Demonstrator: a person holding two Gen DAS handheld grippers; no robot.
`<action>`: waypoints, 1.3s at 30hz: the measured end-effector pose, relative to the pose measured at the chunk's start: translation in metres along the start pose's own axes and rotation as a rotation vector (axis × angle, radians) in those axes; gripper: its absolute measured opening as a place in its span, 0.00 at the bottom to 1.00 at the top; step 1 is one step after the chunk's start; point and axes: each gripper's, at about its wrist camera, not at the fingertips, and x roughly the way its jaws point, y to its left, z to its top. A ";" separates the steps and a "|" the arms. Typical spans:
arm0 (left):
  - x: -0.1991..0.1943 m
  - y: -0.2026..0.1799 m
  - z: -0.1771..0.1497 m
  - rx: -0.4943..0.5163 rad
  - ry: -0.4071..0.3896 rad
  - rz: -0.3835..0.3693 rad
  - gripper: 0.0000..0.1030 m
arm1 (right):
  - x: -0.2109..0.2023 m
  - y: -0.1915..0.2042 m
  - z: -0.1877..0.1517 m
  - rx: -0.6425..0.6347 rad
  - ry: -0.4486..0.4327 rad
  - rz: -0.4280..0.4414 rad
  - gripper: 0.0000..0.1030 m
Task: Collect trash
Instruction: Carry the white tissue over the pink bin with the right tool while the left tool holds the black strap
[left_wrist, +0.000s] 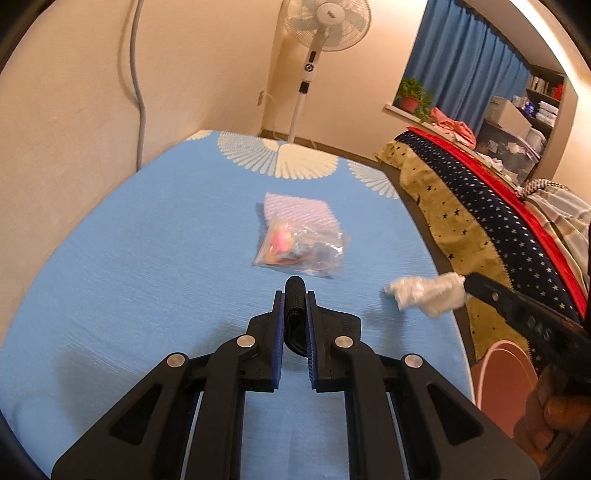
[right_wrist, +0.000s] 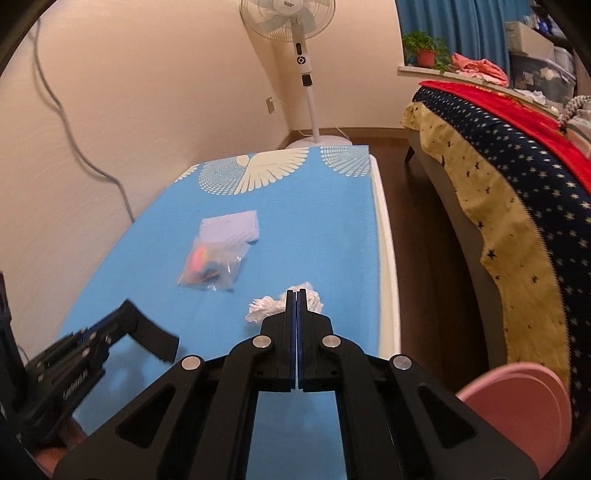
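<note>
My left gripper (left_wrist: 295, 299) is shut on a black textured strap (left_wrist: 294, 295) and holds it above the blue table (left_wrist: 147, 240). It also shows in the right wrist view (right_wrist: 147, 328) with the strap (right_wrist: 155, 339) hanging from it. My right gripper (right_wrist: 296, 295) is shut on a crumpled white tissue (right_wrist: 266, 308), held near the table's right edge; the tissue also shows in the left wrist view (left_wrist: 428, 293). A clear plastic bag with colourful bits (left_wrist: 303, 247) (right_wrist: 212, 267) lies mid-table on a white foam sheet (left_wrist: 295, 208) (right_wrist: 231, 227).
A pink bin (right_wrist: 517, 413) (left_wrist: 506, 376) stands on the floor right of the table. A bed with a starred blanket (right_wrist: 498, 166) runs along the right. A standing fan (right_wrist: 306, 66) is behind the table. A cable (right_wrist: 74, 140) hangs on the wall.
</note>
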 end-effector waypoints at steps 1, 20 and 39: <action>-0.004 -0.003 -0.001 0.011 -0.003 -0.007 0.10 | -0.008 -0.001 -0.003 0.000 -0.003 -0.004 0.00; -0.065 -0.064 -0.026 0.160 -0.039 -0.098 0.10 | -0.128 -0.026 -0.044 0.041 -0.092 -0.091 0.00; -0.087 -0.119 -0.049 0.275 -0.049 -0.166 0.10 | -0.190 -0.052 -0.062 0.067 -0.168 -0.210 0.00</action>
